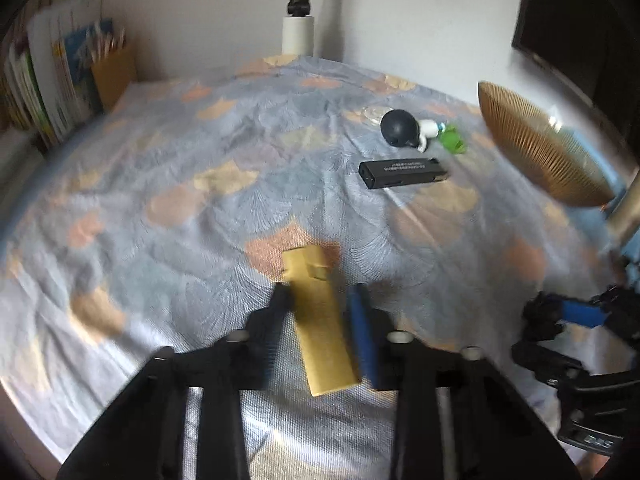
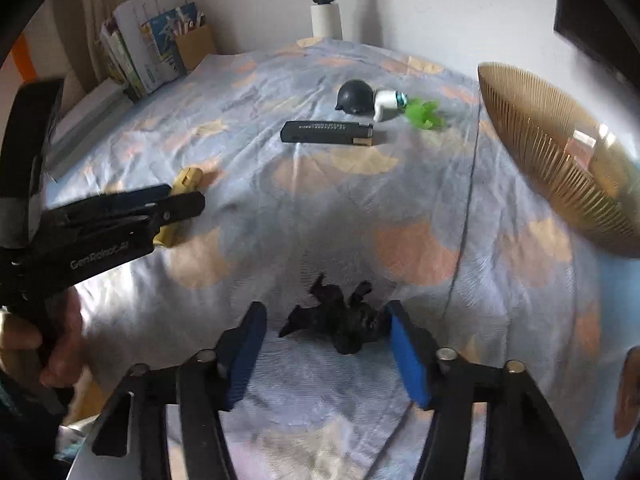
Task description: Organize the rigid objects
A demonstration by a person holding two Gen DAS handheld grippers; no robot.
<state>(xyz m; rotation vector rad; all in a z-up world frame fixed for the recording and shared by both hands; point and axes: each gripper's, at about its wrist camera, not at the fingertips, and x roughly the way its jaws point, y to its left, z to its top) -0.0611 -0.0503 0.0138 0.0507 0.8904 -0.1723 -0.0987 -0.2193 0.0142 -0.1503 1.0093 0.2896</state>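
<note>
2 hand-held grippers: left hand-held gripper [image 1: 322,304] clamps yellow block [image 1: 320,320]; right hand-held gripper [image 2: 326,344] half-open, straddling black figurine [image 2: 340,320]. Center pads, squeeze, carry to basket [image 2: 560,152].

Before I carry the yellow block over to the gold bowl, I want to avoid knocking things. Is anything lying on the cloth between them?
Yes. The black stick lies on the cloth between the yellow block and the gold bowl. Just beyond it sit a dark ball, a white piece and a green piece. Lifting over them should clear.
</note>
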